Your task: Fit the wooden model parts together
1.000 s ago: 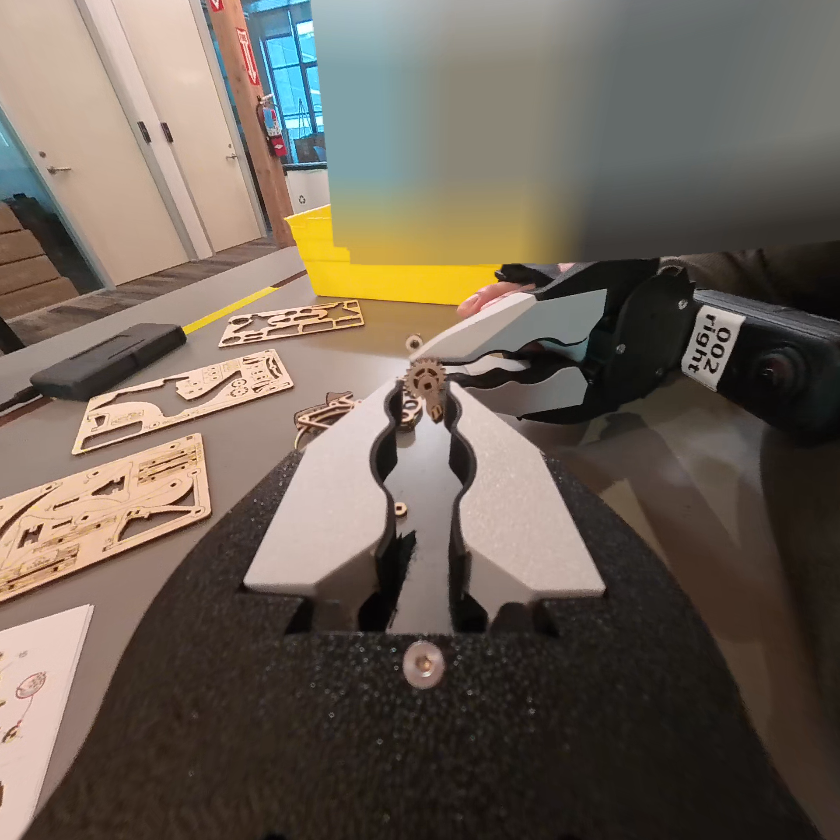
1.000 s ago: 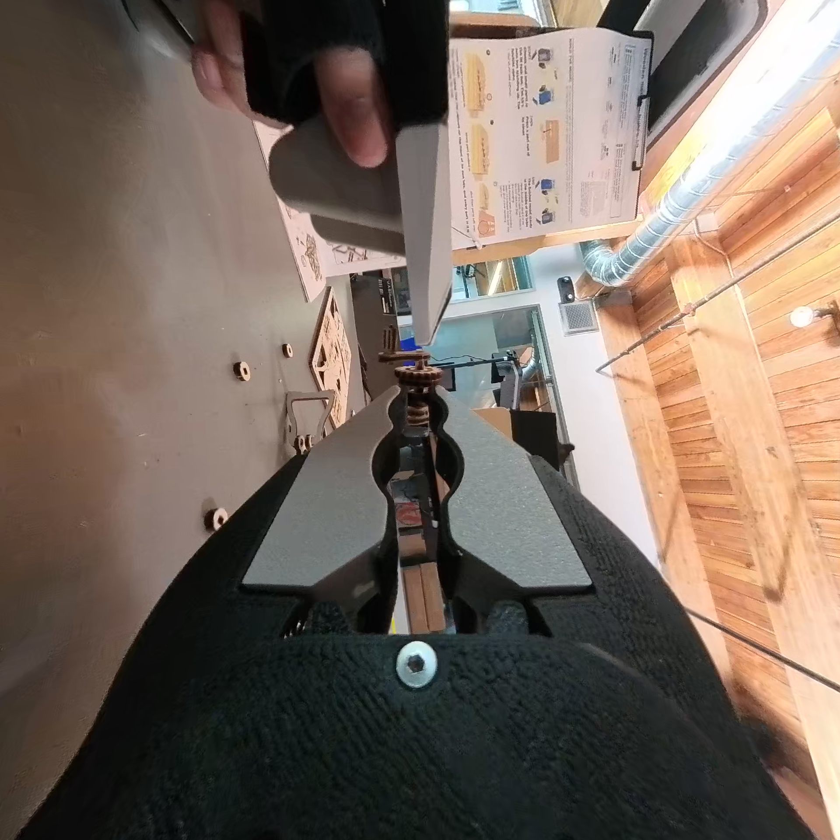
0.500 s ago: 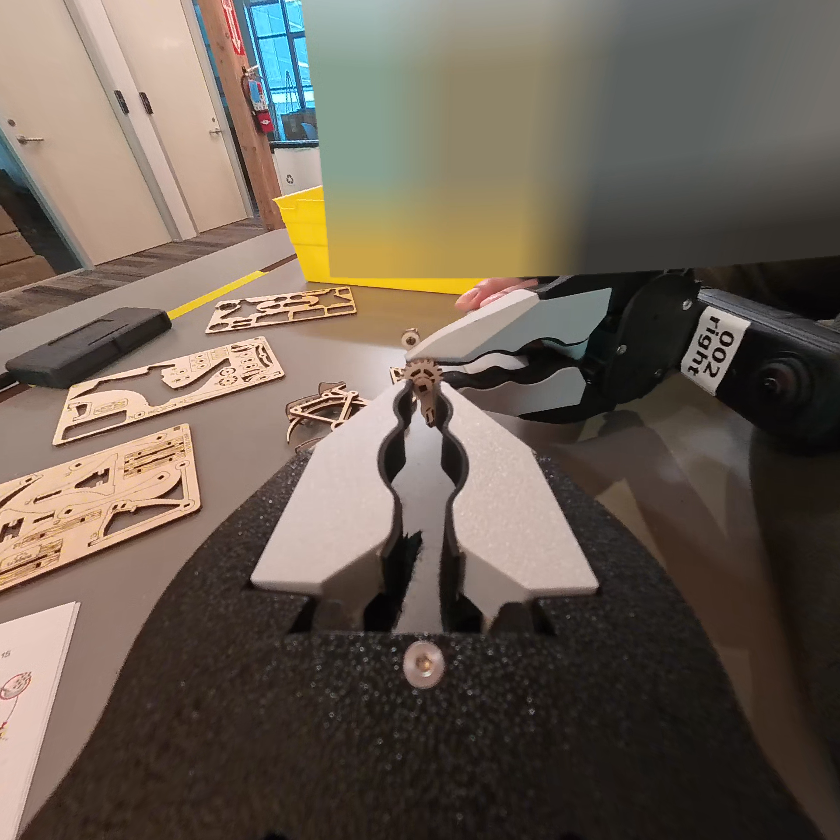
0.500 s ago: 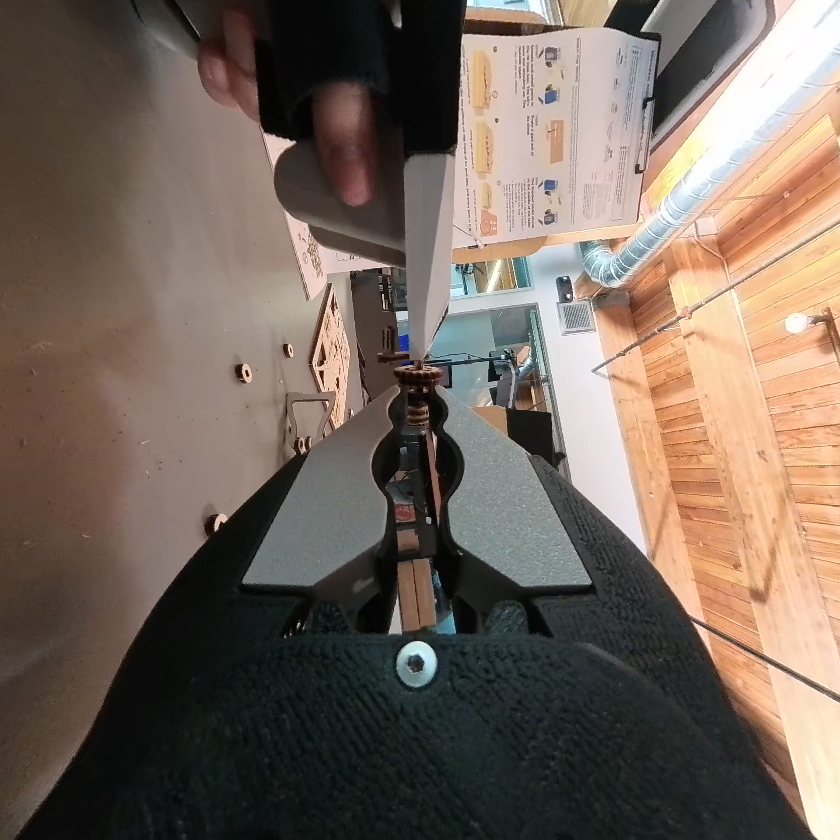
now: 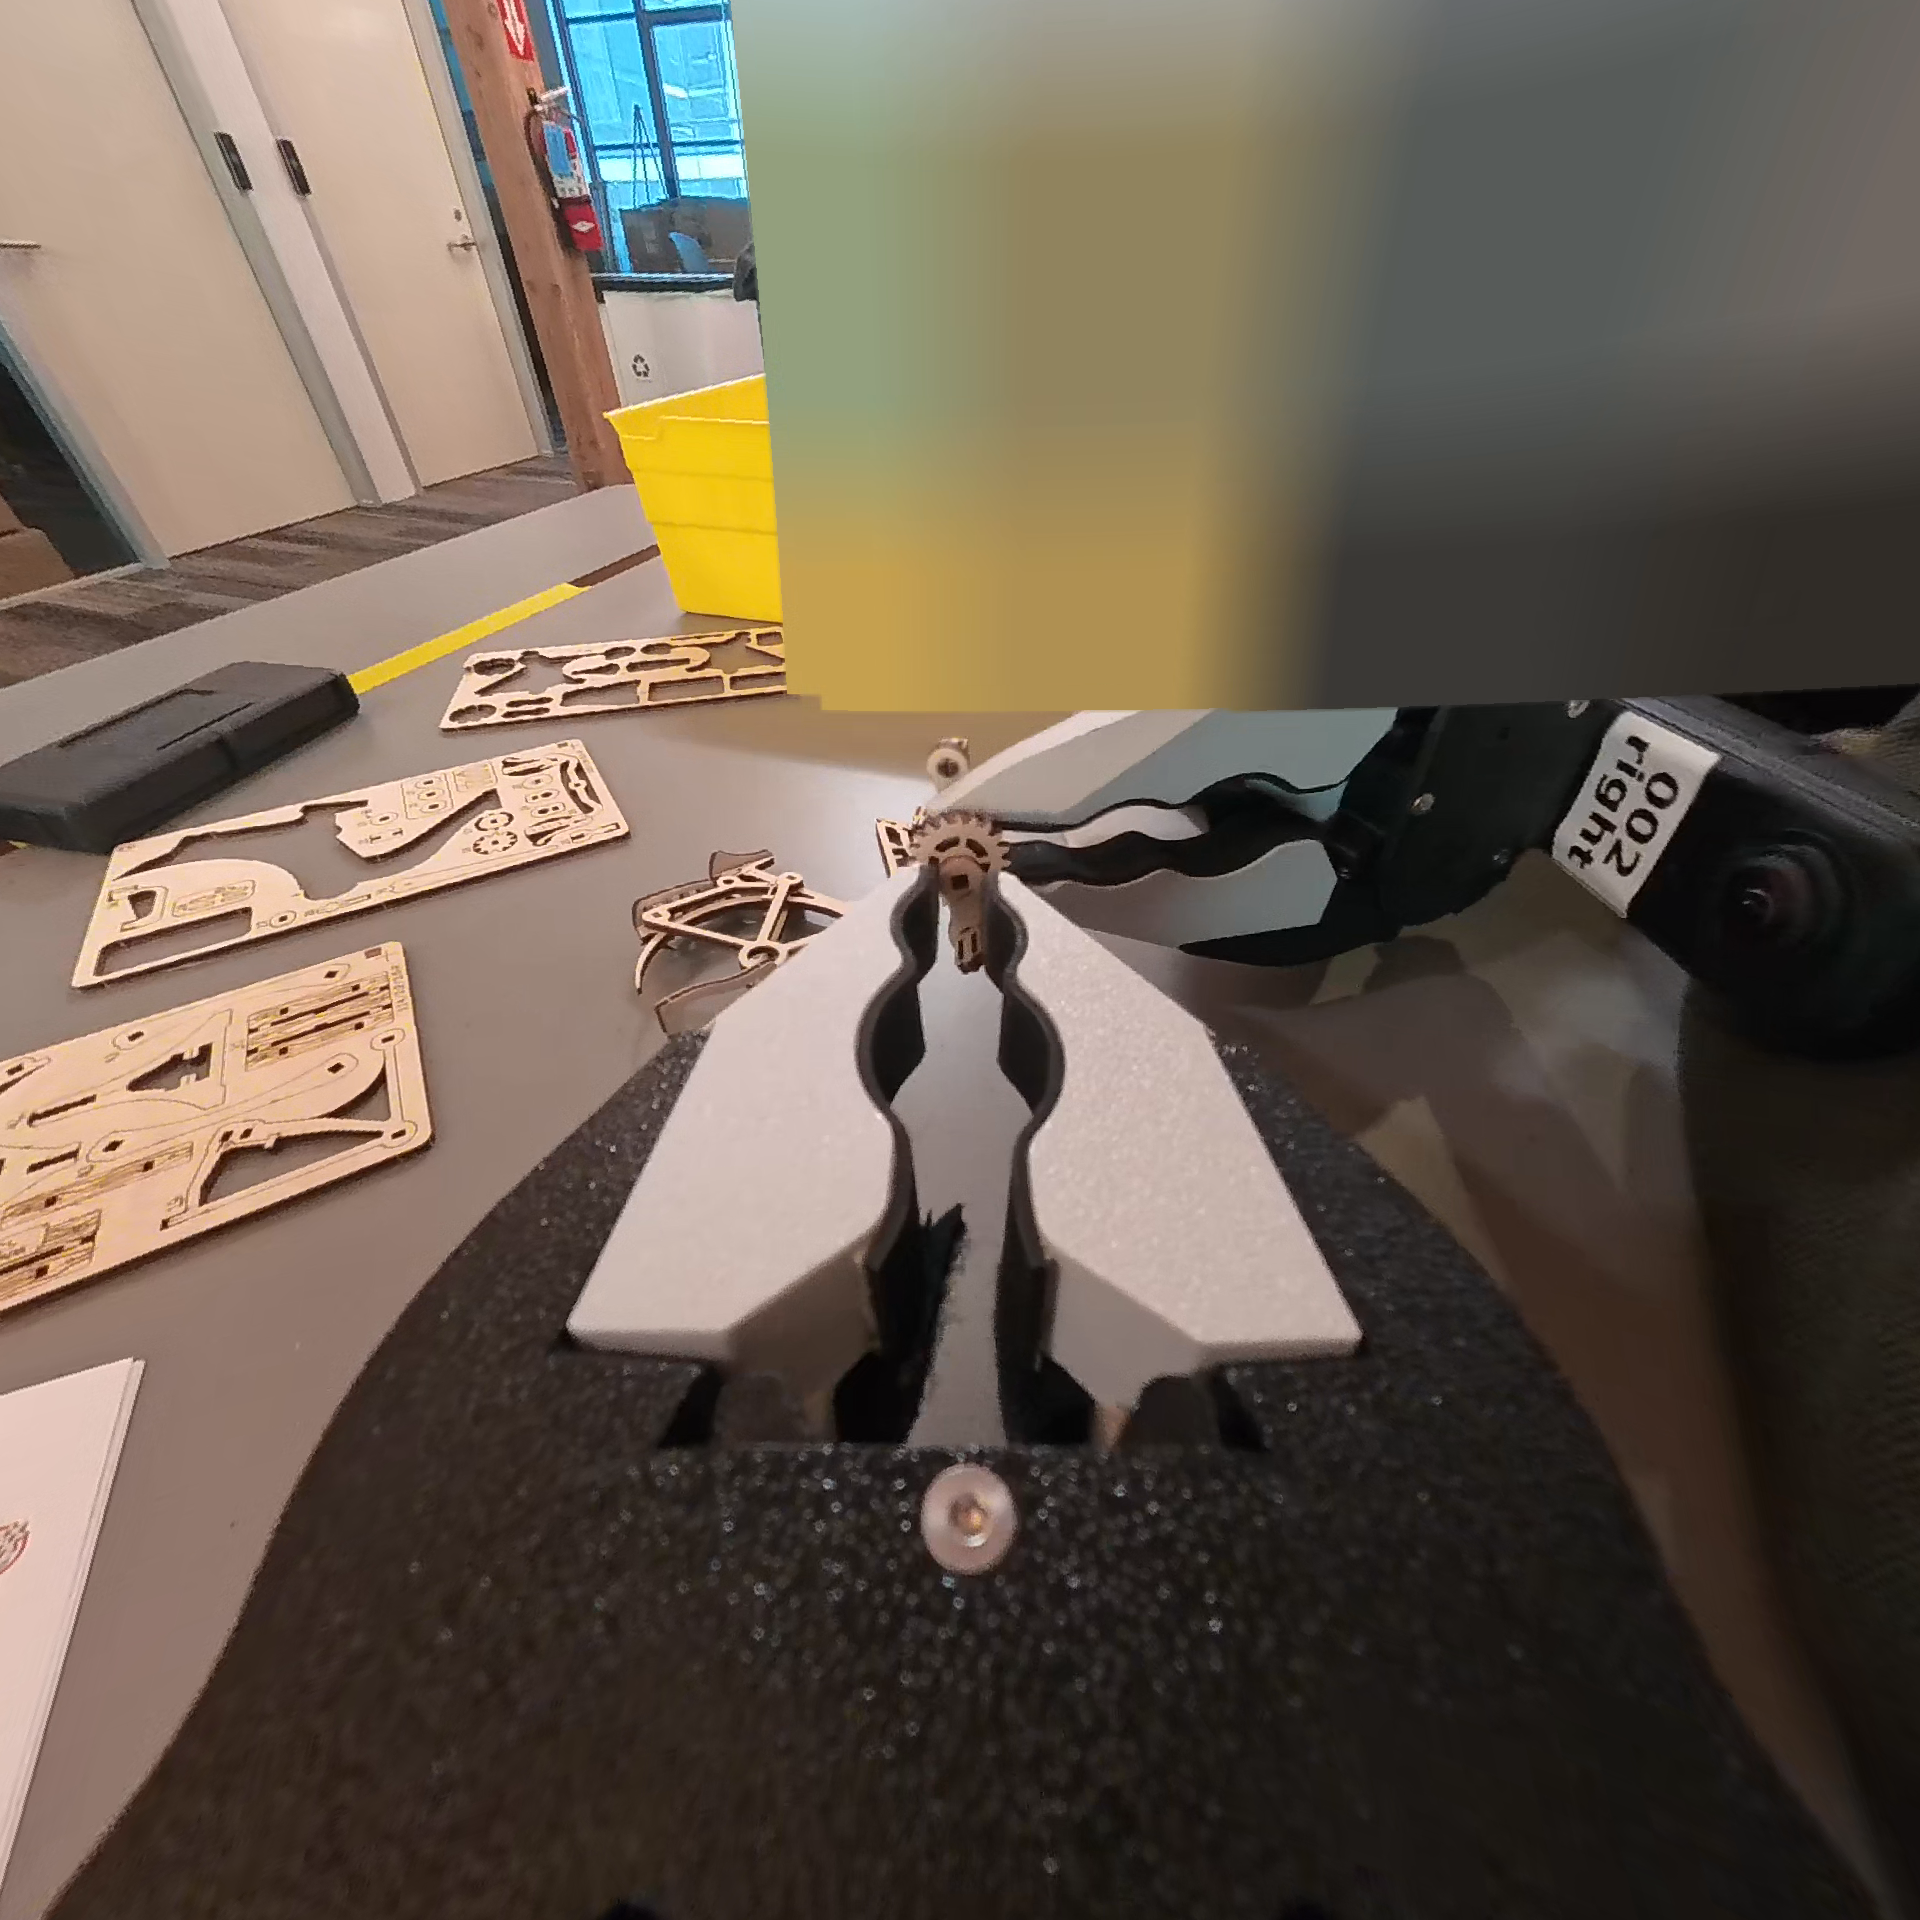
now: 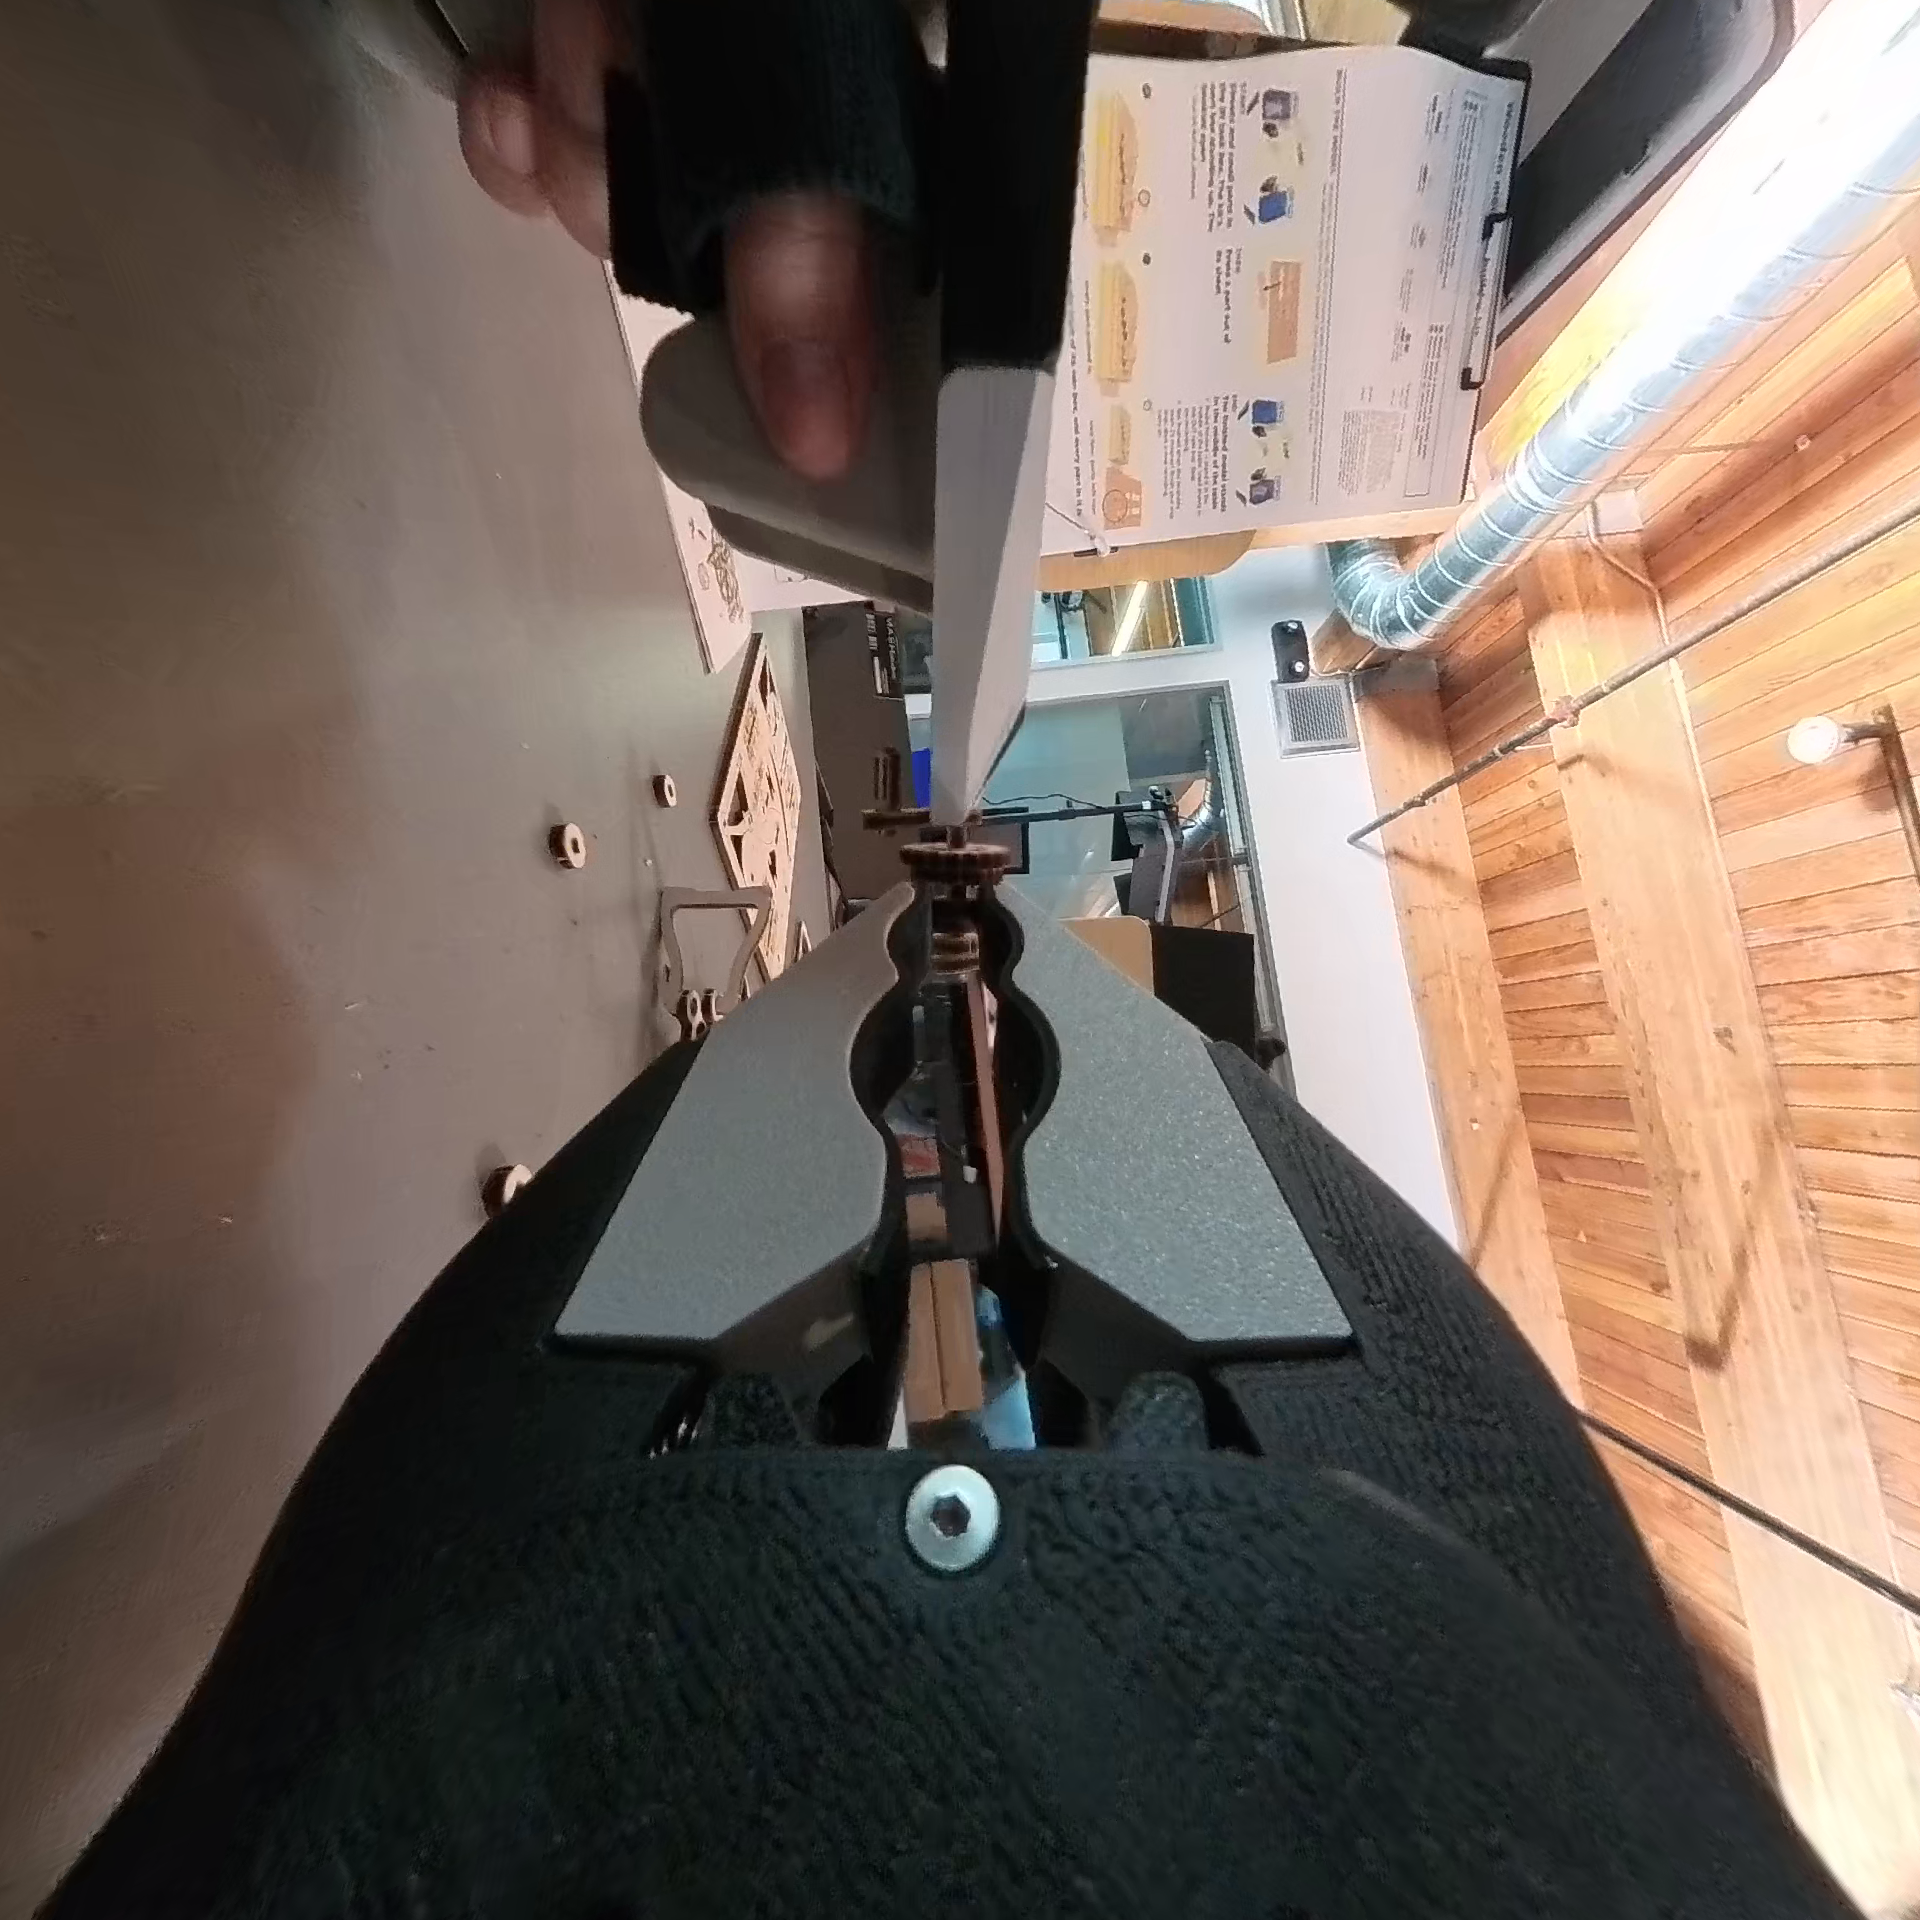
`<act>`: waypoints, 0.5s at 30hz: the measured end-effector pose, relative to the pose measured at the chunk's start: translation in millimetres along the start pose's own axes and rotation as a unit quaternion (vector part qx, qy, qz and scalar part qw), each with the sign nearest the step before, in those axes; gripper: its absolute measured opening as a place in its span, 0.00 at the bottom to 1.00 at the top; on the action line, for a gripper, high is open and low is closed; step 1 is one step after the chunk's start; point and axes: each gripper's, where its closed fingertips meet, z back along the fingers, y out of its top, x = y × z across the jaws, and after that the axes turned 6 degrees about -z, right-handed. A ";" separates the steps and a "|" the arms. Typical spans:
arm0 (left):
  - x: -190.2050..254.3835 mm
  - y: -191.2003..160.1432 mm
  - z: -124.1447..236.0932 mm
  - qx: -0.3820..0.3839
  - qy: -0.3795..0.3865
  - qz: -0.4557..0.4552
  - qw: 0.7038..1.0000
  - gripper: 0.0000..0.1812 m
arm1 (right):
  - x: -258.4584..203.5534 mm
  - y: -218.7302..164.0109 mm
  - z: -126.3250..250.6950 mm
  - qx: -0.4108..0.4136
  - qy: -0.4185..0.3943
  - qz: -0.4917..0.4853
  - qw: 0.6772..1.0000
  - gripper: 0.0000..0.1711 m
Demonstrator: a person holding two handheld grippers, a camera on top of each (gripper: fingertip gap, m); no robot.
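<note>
Left tool point(image 5: 961, 914): tips clamped on a thin wooden strip point(image 5: 966, 930) that stands upright between them. Right tool point(image 6: 940, 914): closed on a small wooden axle point(image 6: 951, 951) carrying a toothed gear point(image 5: 961, 844) at its outer end. The right tool also shows from the side in the left wrist view point(image 5: 997, 826), lying nearly level and crossing my left tips.

The two parts meet at the tool tips, held above the grey desk point(image 5: 540, 977). The gear sits at the top of the strip, touching it. Whether the axle is seated in the strip's hole I cannot tell; the joint is too small.

Progress, as I judge it: early to middle. One small sub-assembly is in hand. A partly built open frame piece point(image 5: 727, 930) lies on the desk just beyond my left tool. Three laser-cut sheets point(image 5: 353, 842) lie to the left with many parts already punched out and others still in place. A few loose wooden washers point(image 6: 566, 844) lie on the desk in the right wrist view. The instruction booklet point(image 5: 52, 1538) sits at the near left corner.

Left to do, likely: press this joint home, then join it to the frame piece; much of the sheet stock remains.
</note>
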 end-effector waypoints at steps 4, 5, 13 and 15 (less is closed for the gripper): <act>-0.7 -2.6 -1.4 -0.009 -0.001 0.006 1.000 0.03 | -2.1 -0.8 0.0 -0.003 0.002 0.002 1.000 0.03; -0.7 -3.0 -1.7 -0.011 -0.002 0.008 1.000 0.03 | -2.6 -1.1 0.0 -0.003 0.002 0.001 1.000 0.03; 0.2 -7.9 -3.9 -0.028 -0.015 0.024 0.999 0.03 | -8.0 -2.7 0.9 -0.002 0.020 -0.021 1.000 0.03; 1.0 -8.4 -4.1 -0.030 -0.020 0.027 0.999 0.03 | -8.8 -2.2 1.6 0.001 0.023 -0.028 0.999 0.03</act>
